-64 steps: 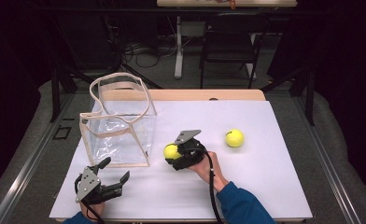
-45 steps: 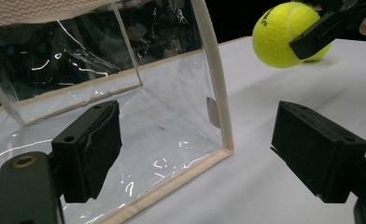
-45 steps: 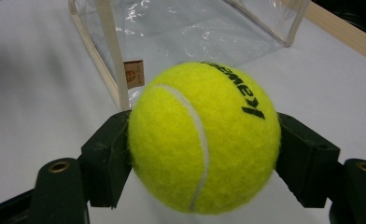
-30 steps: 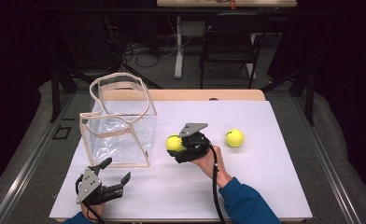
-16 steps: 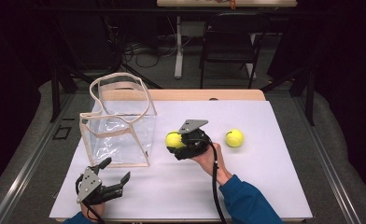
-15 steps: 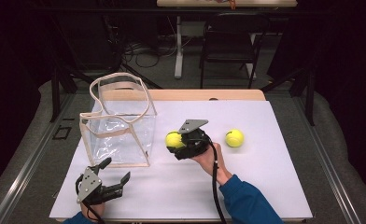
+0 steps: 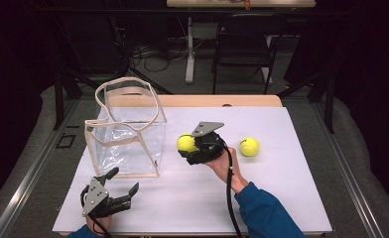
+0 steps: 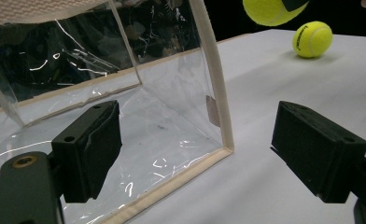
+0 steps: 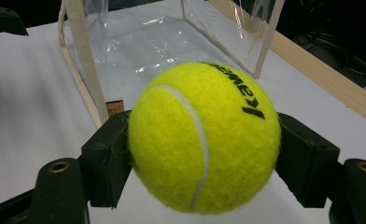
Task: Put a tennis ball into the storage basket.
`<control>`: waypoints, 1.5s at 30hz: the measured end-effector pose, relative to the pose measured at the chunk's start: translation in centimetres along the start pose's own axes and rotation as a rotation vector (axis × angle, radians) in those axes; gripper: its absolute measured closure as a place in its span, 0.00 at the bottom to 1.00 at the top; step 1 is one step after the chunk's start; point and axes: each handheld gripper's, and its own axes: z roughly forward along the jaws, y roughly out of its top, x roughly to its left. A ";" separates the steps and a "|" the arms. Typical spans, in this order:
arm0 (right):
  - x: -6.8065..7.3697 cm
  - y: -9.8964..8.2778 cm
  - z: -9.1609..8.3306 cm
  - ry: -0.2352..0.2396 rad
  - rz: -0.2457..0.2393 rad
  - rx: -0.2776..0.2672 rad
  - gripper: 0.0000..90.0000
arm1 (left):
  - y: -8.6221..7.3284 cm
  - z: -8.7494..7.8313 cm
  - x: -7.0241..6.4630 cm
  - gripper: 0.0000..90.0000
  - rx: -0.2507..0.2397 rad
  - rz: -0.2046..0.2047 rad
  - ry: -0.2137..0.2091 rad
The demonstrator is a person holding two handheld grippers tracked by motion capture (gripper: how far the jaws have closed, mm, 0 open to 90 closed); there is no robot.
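— Ball (image 7: 185,143): where is it?
— Clamped in the right gripper (image 7: 192,147), above the counter (image 7: 282,198), just beside the bag (image 7: 128,134).
— Left gripper (image 7: 119,187)?
— Jaws wide, holding nothing, near the bag.

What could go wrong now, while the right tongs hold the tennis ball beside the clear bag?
1. The right tongs grip the held tennis ball only at its two sides, so it might slip out and roll across the table.
2. The clear bag looks light and floppy, and the left tongs stand open, apart from it. A nudge on its rim could tip it or fold the opening.
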 end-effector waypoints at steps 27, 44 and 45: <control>-0.6 2.6 -0.8 -0.012 -0.021 -0.050 0.30 | 0.0 -0.1 0.0 0.18 -0.007 -0.006 0.002; -1.3 4.3 -1.7 -0.030 -0.028 -0.081 0.30 | 0.1 -0.1 -0.1 0.18 -0.008 -0.001 0.003; -1.4 4.4 -1.7 -0.031 -0.028 -0.084 0.30 | 0.1 0.0 -0.1 0.18 -0.007 -0.001 0.002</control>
